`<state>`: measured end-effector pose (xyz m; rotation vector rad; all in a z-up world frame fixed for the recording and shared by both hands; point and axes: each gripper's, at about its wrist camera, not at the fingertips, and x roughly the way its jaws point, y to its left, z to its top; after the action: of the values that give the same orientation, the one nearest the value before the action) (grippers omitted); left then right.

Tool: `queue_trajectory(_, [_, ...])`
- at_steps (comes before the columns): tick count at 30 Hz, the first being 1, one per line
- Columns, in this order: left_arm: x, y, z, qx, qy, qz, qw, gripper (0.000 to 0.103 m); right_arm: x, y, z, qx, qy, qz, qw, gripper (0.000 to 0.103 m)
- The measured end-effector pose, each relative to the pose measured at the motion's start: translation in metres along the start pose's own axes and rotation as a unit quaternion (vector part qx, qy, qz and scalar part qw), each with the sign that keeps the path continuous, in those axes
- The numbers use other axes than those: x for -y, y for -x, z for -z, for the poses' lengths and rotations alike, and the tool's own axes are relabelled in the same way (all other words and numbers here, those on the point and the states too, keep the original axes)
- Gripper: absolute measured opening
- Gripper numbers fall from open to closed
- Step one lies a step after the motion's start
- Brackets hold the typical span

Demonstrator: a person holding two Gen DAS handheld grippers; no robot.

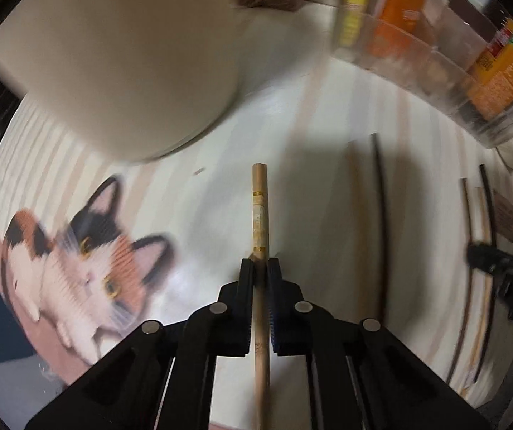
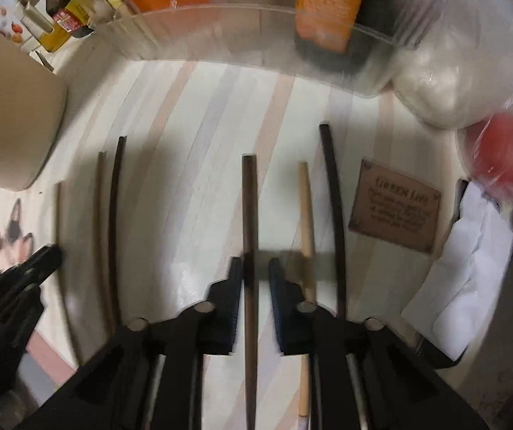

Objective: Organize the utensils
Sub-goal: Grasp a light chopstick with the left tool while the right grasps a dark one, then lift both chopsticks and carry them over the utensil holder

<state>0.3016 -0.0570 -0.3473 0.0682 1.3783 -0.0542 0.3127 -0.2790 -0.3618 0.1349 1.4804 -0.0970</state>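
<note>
Organizing of utensils in progress, seen from both wrist cameras. The left gripper [image 1: 260, 263] is clenched on a light wooden chopstick [image 1: 259, 208] with gold bands, the stick running between the pads and pointing away from the camera above the striped tablecloth [image 1: 292, 136]; it appears lifted off the cloth, though blur makes that uncertain. To its far left stands a beige cylindrical container [image 1: 113, 53], a likely holder for the sticks, but whether anything is already in it cannot be told from these views. The right gripper [image 2: 256, 268] has its fingers parted on either side of a dark brown chopstick [image 2: 249, 208]; the left pad seems close to or touching the stick while the right pad stands apart, so the grasp is judged not yet closed. Several chopsticks lie loose on the cloth: a pale chopstick [image 2: 306, 200] and a black chopstick [image 2: 333, 193] just right of the right gripper, and a thin brown chopstick [image 2: 101, 222] beside a second black chopstick [image 2: 115, 215] to its left, with another faint stick farther left. A clear plastic bin [image 2: 242, 32] holding orange packages bounds the far side, and a brown printed card [image 2: 396, 208] lies at the right. Judgement: the task is at an early to middle stage, with one stick in hand, one about to be gripped, and at least five more lying unsorted.
</note>
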Motion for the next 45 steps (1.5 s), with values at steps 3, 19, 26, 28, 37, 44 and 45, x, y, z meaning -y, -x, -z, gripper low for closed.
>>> queue_trajectory(3, [-0.020, 0.003, 0.016, -0.011, 0.017, -0.005, 0.9998, 0.005, -0.004, -0.002, 0.005, -0.004, -0.001, -0.017, 1.000, 0.006])
queue_trajectory(19, [-0.065, 0.007, 0.027, -0.038, 0.059, 0.051, 0.9963, 0.009, -0.073, -0.013, 0.005, -0.056, 0.070, 0.011, 0.996, 0.006])
queue_trajectory(26, [-0.040, -0.002, 0.003, -0.031, 0.048, 0.037, 0.9977, 0.009, -0.078, -0.014, 0.003, -0.053, 0.055, 0.014, 0.997, 0.006])
queue_trajectory(28, [-0.039, -0.003, 0.002, -0.032, 0.049, 0.038, 0.9976, 0.009, -0.077, -0.014, 0.000, -0.057, 0.054, 0.013, 0.997, 0.006])
queue_trajectory(37, [-0.029, 0.002, 0.007, -0.021, 0.025, 0.019, 0.9993, 0.004, -0.063, -0.009, 0.003, -0.041, 0.060, 0.030, 0.997, 0.006])
queue_trajectory(44, [-0.034, 0.039, 0.002, 0.025, 0.039, 0.027, 0.9986, 0.004, -0.042, 0.020, 0.022, 0.011, 0.013, -0.031, 0.999, 0.006])
queue_trajectory(45, [-0.035, 0.048, 0.002, 0.036, 0.041, 0.029, 0.9981, 0.004, -0.039, 0.027, 0.024, 0.019, 0.009, -0.040, 0.999, 0.006])
